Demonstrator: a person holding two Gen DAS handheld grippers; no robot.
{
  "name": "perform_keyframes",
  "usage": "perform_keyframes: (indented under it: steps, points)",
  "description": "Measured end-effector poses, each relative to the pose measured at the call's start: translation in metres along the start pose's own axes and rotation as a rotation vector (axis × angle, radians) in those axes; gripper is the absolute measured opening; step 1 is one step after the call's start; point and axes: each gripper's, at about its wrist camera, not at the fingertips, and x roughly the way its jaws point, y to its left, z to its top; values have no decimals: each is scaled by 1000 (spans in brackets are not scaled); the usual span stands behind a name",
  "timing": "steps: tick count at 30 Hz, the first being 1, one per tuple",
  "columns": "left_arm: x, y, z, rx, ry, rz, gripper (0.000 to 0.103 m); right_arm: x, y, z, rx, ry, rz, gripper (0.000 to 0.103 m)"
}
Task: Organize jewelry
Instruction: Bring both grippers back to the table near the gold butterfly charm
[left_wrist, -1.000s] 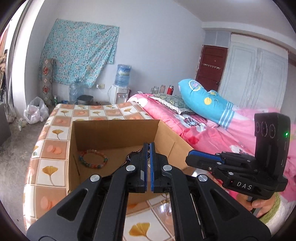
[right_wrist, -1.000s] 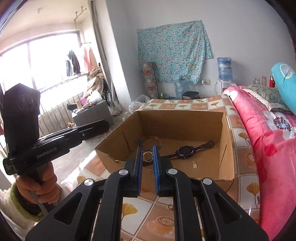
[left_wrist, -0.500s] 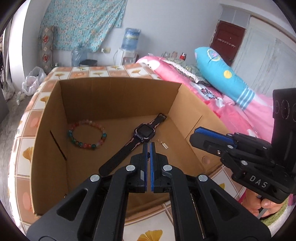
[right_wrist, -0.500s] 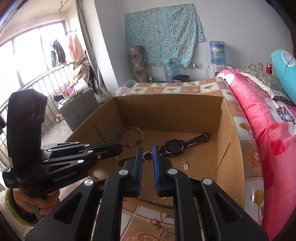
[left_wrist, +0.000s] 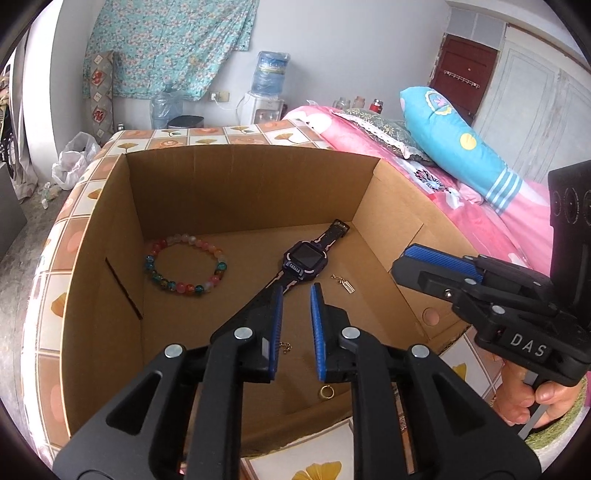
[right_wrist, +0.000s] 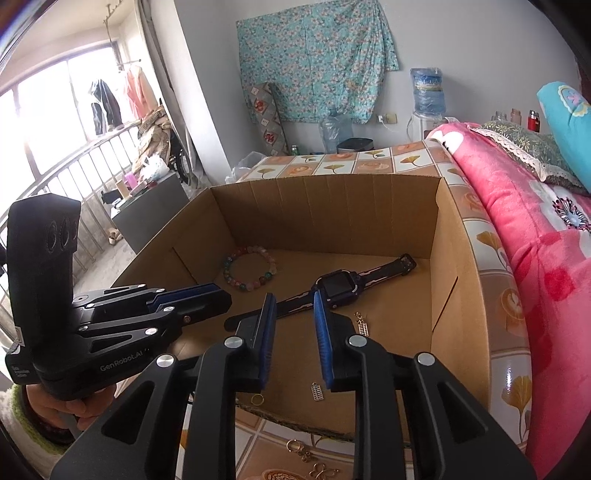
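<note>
Ring (left_wrist: 326, 392) dropped into box (left_wrist: 110, 236); both grippers' fingers just parted.

Left gripper (left_wrist: 296, 306): matte black moulded body, two angular fingers faced with ribbed blue pads (left_wrist: 277, 325), a round silver screw head at each linkage joint, triangular cut-outs in the arms behind the screws. Seen from the right wrist view, its side reads "GenRobot.AI" in white, below a tall black camera block (right_wrist: 42, 243) with three round lenses.

Right gripper (right_wrist: 293, 317): same black frame, blue pads, silver screws; white "DAS" lettering on its side below a matching lens block.

Left hand (right_wrist: 55, 410): fuzzy green-and-white cuff (right_wrist: 22, 428) beside the handle.
</note>
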Motion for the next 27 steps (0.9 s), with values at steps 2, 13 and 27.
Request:
perform_keyframes:
  steps: [2, 13, 27]
  points:
    - [-2, -1, 0, 0, -10, 8, 24, -4, -1, 1, 2, -7, 0, 24]
    - [-45, -13, 1, 32, -105, 45, 56, -53, 5, 0, -3, -108, 4, 40]
    - [-132, -38, -59, 133, -205, -99, 84, -133, 10, -49, -3, -184, -67, 54]
